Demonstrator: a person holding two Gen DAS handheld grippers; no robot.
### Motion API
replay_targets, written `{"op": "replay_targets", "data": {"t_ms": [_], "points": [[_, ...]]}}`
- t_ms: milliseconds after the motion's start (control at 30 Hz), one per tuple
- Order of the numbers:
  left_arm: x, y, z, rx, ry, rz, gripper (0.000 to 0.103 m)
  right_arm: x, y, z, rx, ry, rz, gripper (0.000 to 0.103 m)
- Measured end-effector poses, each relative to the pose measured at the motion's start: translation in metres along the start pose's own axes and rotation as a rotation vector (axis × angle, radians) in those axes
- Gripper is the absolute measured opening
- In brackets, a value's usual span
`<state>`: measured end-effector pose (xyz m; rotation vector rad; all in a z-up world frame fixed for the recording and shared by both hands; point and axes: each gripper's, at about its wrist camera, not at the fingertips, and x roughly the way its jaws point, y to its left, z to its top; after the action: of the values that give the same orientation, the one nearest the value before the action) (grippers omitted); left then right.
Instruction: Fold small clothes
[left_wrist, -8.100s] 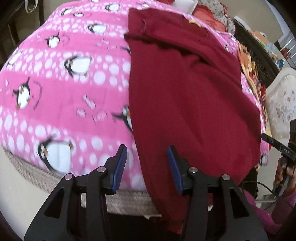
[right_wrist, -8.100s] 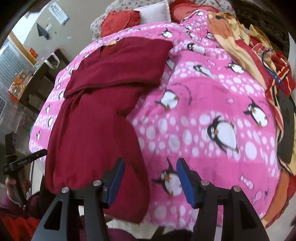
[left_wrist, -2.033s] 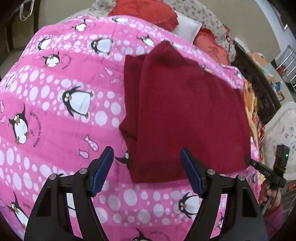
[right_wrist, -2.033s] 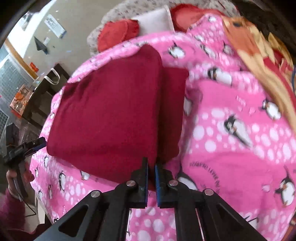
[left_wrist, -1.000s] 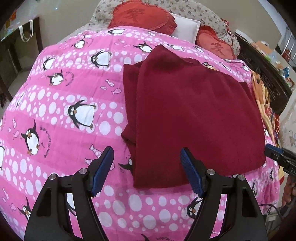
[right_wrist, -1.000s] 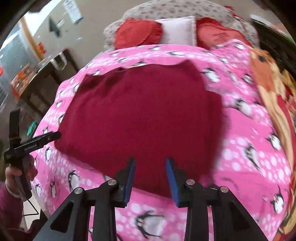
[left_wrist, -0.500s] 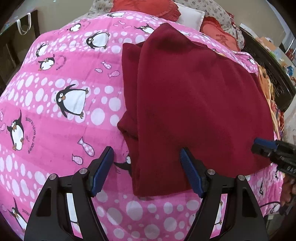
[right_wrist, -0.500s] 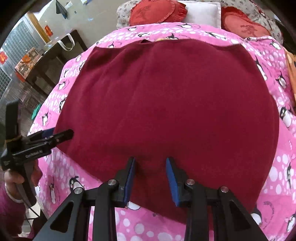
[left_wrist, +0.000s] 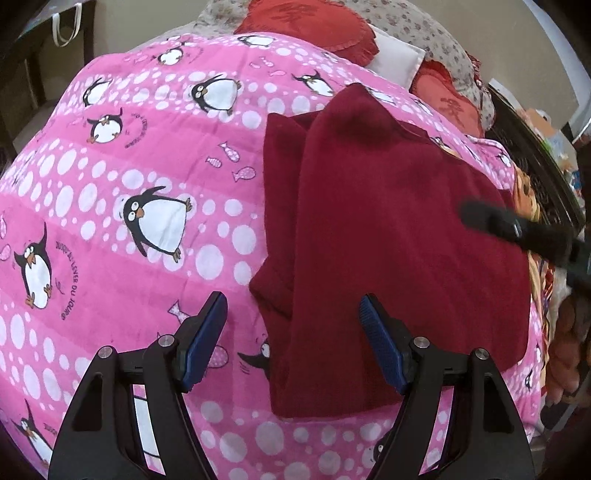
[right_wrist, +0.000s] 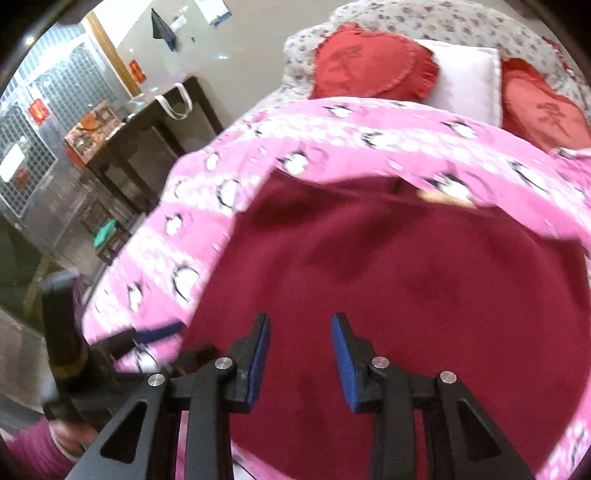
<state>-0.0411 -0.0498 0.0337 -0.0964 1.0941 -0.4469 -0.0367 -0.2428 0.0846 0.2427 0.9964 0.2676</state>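
The left gripper (left_wrist: 291, 341) hangs low over the bed, its jaws released and wide apart, with nothing between the blue ribbed pads (left_wrist: 380, 345). Just ahead of it, and partly between the jaws, lies the folded dark red garment (left_wrist: 388, 240), flat on the pink penguin-print quilt (left_wrist: 110, 221). One layer sticks out as a narrow strip along the garment's left edge. The right gripper (right_wrist: 300, 356) hovers above the same garment (right_wrist: 388, 295), jaws also released with a narrower gap, gripping nothing. That view is smeared by blur, so the quilt's pattern and the garment's far edge are hard to make out. The cloth looks soft, matte and knitted. Beyond the garment lie two red heart-shaped cushions (right_wrist: 369, 66) and a white pillow (right_wrist: 465, 77). The right gripper's black body cuts across the right of the left view, blurred.
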Motion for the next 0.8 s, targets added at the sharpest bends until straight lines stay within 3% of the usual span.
{"op": "replay_targets", "data": {"t_ms": [333, 433, 567, 633, 700, 800], "points": [[0.008, 0.007, 0.003, -0.031, 0.008, -0.032, 0.075, 0.074, 0.019, 0.062, -0.081, 0.024, -0.072, 0.033], [0.010, 0.010, 0.004, -0.048, 0.006, -0.041, 0.075, 0.105, 0.007, 0.068, -0.037, 0.088, -0.085, 0.033], [0.015, 0.012, 0.008, -0.060, 0.007, -0.054, 0.075, 0.107, 0.006, 0.070, -0.026, 0.097, -0.081, 0.034], [0.015, 0.011, 0.007, -0.058, 0.002, -0.054, 0.075, 0.100, 0.008, 0.071, -0.012, 0.104, -0.067, 0.039], [0.014, 0.011, 0.005, -0.058, -0.004, -0.052, 0.075, 0.094, 0.012, 0.072, 0.003, 0.109, -0.038, 0.051], [0.012, 0.012, 0.001, -0.070, -0.013, -0.059, 0.075, 0.101, 0.031, 0.070, -0.027, 0.146, -0.063, 0.065]]}}
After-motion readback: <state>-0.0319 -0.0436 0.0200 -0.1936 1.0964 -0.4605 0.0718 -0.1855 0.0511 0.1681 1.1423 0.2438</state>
